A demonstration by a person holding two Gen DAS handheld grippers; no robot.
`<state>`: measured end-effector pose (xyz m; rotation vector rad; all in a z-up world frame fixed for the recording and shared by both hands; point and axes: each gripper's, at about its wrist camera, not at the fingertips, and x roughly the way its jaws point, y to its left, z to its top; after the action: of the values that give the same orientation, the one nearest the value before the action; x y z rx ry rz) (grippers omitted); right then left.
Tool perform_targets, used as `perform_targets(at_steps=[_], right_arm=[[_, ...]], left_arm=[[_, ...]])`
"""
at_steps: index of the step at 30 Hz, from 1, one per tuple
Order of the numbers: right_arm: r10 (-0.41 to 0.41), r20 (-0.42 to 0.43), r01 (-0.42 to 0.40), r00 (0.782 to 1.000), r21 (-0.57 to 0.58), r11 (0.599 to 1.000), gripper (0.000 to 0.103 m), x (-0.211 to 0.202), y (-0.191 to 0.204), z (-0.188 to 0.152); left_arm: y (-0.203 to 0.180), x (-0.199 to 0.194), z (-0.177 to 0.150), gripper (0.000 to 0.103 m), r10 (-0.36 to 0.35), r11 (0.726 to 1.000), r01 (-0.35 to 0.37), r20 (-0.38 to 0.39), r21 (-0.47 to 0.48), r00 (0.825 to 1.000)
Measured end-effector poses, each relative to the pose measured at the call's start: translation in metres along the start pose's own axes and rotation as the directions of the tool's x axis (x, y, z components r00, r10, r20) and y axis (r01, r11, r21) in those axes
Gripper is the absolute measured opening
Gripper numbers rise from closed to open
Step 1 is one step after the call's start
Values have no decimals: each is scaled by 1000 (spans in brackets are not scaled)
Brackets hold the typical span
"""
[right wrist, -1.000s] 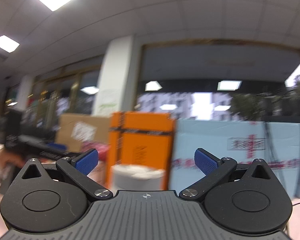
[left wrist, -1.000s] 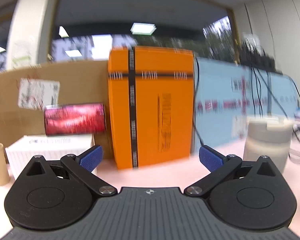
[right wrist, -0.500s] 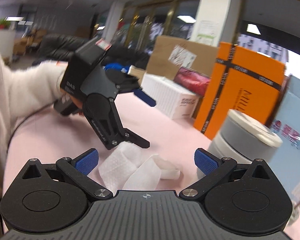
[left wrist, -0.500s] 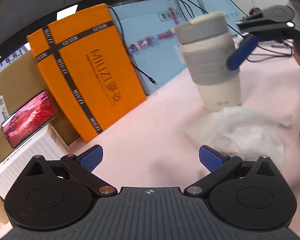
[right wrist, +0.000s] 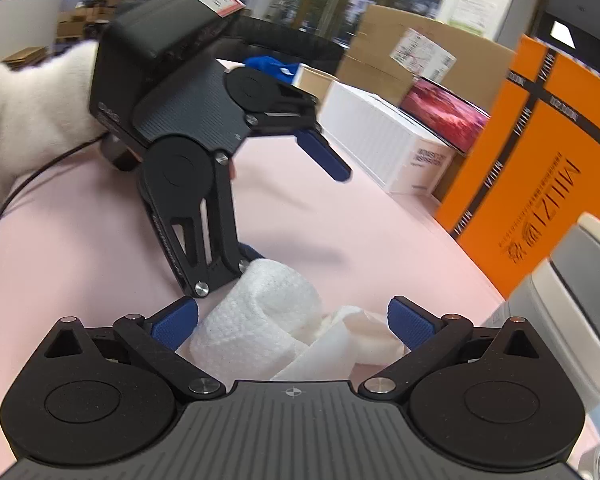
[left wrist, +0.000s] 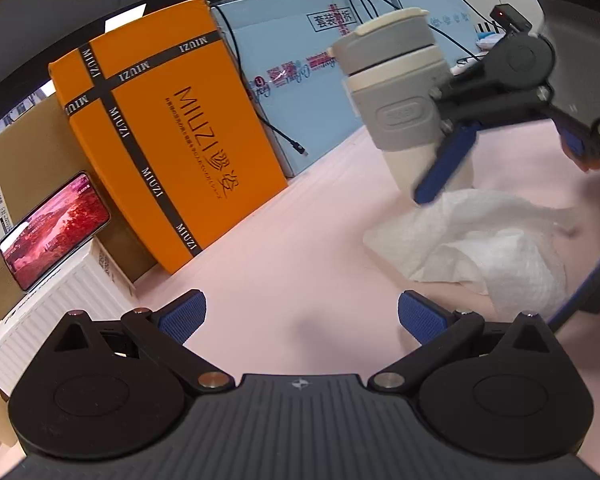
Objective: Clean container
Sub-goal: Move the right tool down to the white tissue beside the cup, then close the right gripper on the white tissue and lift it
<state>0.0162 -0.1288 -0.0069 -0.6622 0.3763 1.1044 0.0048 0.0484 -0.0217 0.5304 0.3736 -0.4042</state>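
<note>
Pickup step, no wiping yet: both grippers spread and empty, right gripper [right wrist: 294,326] low over the crumpled paper towel [right wrist: 260,320] beside the cup [left wrist: 404,108] on the pink table [left wrist: 300,240], left gripper [left wrist: 300,314] nearby; next: pinch towel, steady cup.

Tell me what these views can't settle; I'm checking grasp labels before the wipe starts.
- Cup base, left wrist view: hidden behind the right gripper finger and the cloth.
- Cup, right wrist view: cut off by the right edge, so its lid is mostly out of view.
- Cloth, right wrist view: its near part sits behind the gripper body.
- Left gripper, right wrist view: lower fingertip hidden behind the cloth.
</note>
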Motion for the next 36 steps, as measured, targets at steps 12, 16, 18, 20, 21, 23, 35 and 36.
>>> perform_targets(at_steps=[12,16,18,20,21,23,35,36], right_arm=[[143,14,-141,990,280,950,38,-2,-2,-15],[223,43,-225,974,328,917,19,-9,1,-12],[247,58,-253,967,311,916,19,-16,9,-11],[236,54,-242,970,273,931,20,-18,17,-9],[238,50,-242,970,252,937,30,-19,20,-10],[205,47,-210,978,224,952,55,-21,24,-11],[330,79,-340,941,221,914,88,-32,-9,-15],[328,79,-337,941,210,918,88,-36,-10,-15]], left_arm=[[1,-1,1,103,-26,999,27,30,-20,999],[-8,-5,1,103,-115,993,113,54,33,992],[-17,-8,0,103,-163,984,158,58,81,985],[-26,-9,-1,103,-184,976,176,53,130,981],[-28,-10,-1,103,-180,975,171,56,142,982],[-26,-9,-2,103,-187,975,179,53,134,981],[-11,-17,-8,103,-170,979,163,53,121,984],[-10,-16,-9,103,-165,980,159,47,121,985]])
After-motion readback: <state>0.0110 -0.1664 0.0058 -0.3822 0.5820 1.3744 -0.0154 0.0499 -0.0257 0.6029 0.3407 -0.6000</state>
